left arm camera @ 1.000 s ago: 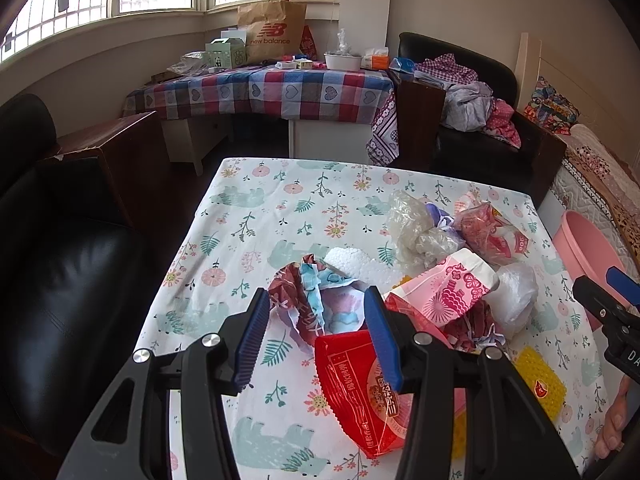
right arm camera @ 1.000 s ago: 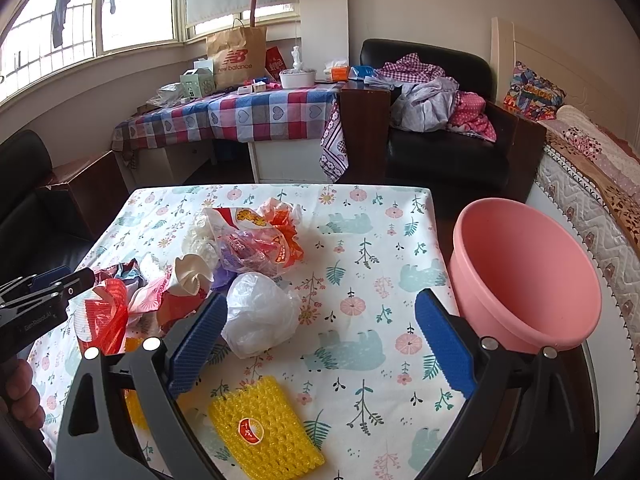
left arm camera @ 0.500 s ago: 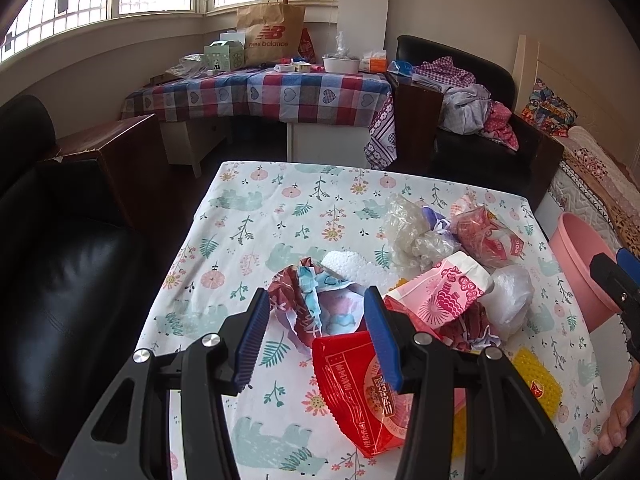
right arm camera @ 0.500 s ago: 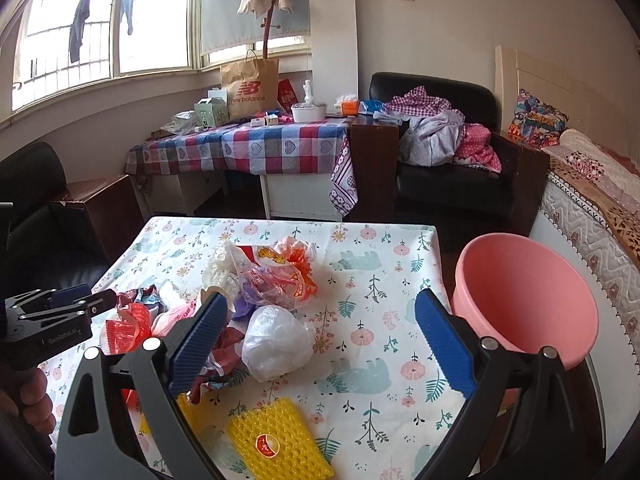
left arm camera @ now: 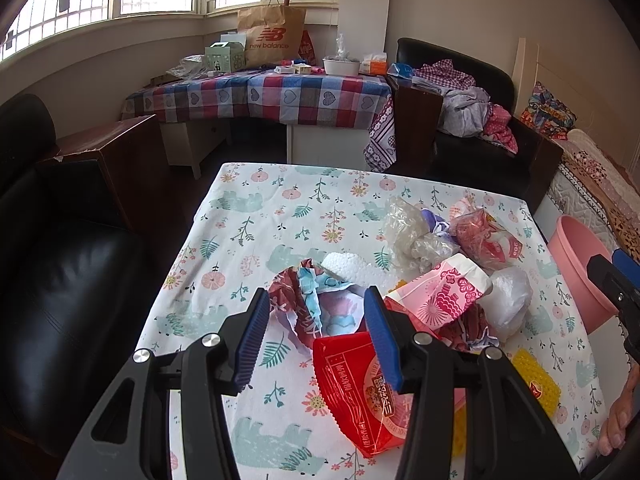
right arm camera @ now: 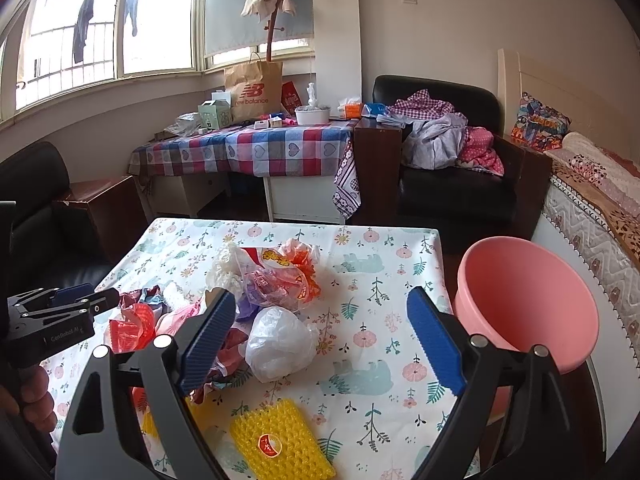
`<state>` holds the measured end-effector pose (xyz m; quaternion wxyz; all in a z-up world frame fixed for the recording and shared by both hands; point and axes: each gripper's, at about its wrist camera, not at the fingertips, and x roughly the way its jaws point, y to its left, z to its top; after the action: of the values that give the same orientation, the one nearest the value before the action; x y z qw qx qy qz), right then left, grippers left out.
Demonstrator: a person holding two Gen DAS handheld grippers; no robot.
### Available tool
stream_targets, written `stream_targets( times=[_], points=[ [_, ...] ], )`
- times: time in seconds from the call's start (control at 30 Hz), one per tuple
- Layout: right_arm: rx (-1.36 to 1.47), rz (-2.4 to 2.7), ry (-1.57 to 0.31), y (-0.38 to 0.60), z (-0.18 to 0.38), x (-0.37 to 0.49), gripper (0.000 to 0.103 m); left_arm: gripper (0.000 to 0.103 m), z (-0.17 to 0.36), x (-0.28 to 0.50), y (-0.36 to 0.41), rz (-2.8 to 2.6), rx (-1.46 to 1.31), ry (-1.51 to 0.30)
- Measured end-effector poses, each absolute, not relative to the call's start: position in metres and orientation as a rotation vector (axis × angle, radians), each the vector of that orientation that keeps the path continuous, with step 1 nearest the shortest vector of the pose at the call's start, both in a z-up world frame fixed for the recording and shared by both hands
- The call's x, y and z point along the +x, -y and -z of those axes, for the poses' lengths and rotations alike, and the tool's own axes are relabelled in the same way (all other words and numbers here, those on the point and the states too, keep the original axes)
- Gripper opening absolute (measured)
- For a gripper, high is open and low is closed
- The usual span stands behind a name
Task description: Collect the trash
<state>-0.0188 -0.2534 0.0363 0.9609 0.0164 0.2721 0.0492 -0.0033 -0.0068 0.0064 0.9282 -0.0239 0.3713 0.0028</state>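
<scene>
A heap of trash lies on the floral table [left arm camera: 256, 208]: a red wrapper [left arm camera: 352, 384], a crumpled maroon and blue paper [left arm camera: 308, 304], a pink patterned bag [left arm camera: 444, 292], a white plastic bag [right arm camera: 280, 340], clear and red wrappers [right arm camera: 280, 276], a yellow foam net [right arm camera: 280, 440]. My left gripper [left arm camera: 316, 332] is open and empty above the crumpled paper and red wrapper. My right gripper [right arm camera: 320, 340] is open and empty above the white bag. A pink basin [right arm camera: 524, 300] stands off the table's right edge.
A black sofa [left arm camera: 60, 264] lies left of the table. A checked-cloth table [right arm camera: 248, 148] with boxes and a paper bag stands behind, with a black armchair [right arm camera: 460, 184] full of clothes and a bed [right arm camera: 592, 200] at the right.
Both grippers have risen and drawn back a little from the table, the right one more so. Both stay open and empty. The trash has not moved.
</scene>
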Motion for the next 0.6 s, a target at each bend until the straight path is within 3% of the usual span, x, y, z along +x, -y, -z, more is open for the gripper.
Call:
stream_targets(
  times=[0.6],
  points=[
    [0.026, -0.1, -0.562, 0.2514, -0.0302, -0.0183, 0.088, 0.049, -0.011, -0.0056, 0.0069, 0.0, -0.053, -0.752]
  ],
)
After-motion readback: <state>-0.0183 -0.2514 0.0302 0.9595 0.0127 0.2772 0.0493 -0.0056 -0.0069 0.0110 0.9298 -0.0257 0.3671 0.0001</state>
